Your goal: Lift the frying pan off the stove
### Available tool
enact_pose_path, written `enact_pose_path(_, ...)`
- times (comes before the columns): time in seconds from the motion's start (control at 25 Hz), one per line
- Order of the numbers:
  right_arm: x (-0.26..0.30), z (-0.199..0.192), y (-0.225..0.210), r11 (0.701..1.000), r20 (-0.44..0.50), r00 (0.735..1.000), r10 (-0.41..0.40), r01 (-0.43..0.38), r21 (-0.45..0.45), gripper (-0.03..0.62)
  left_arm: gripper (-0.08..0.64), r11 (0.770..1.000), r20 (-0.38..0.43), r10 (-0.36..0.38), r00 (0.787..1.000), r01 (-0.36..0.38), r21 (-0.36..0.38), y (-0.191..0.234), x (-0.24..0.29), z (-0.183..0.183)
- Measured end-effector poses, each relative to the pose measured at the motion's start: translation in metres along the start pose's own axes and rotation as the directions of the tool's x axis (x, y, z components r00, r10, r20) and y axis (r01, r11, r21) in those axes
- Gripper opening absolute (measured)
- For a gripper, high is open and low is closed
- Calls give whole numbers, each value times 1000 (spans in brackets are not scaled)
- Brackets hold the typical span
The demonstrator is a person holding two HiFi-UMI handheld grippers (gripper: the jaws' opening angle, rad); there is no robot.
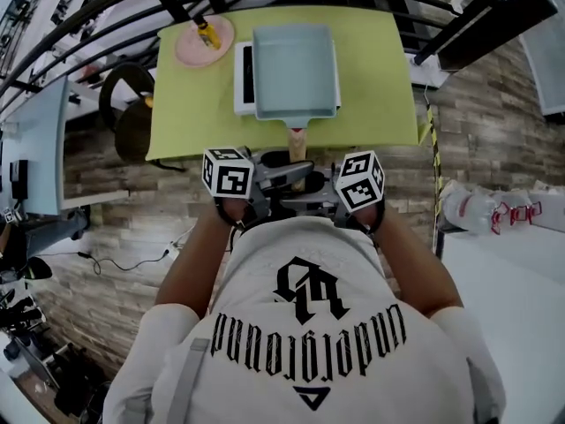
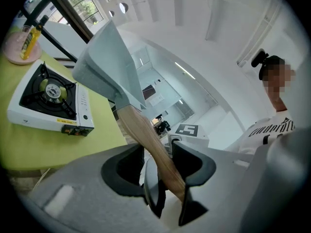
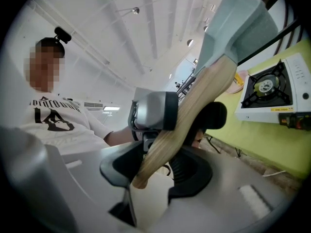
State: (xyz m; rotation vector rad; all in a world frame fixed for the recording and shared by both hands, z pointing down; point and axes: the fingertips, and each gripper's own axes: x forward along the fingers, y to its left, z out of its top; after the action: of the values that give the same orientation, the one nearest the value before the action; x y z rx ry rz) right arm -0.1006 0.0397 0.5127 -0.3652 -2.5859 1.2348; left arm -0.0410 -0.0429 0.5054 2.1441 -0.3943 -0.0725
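Observation:
A rectangular pale grey-blue frying pan [image 1: 294,69] hangs in the air over the white portable stove [image 1: 242,78] on the yellow-green table [image 1: 375,87]. Its wooden handle [image 1: 297,141] points toward me. My left gripper [image 1: 278,175] and right gripper [image 1: 316,184] are both shut on that handle from opposite sides. In the left gripper view the handle [image 2: 148,140] runs between the jaws of the left gripper [image 2: 170,205], the pan [image 2: 109,64] is tilted up, and the stove [image 2: 48,98] shows a bare burner. In the right gripper view the right gripper [image 3: 148,198] clamps the handle [image 3: 194,106] near its end, below the pan [image 3: 238,23].
A pink plate [image 1: 205,41] with a small yellow bottle sits at the table's back left. A black chair [image 1: 124,113] stands left of the table, and a dark railing arches behind it. A white surface [image 1: 512,281] lies to my right.

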Motion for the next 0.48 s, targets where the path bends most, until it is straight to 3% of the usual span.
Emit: enact_pose_path(0.48,-43,-89,56,997,-51,996,70,-71,-7,164,195,998,39,66,997,-65,-2,-53,44,-82)
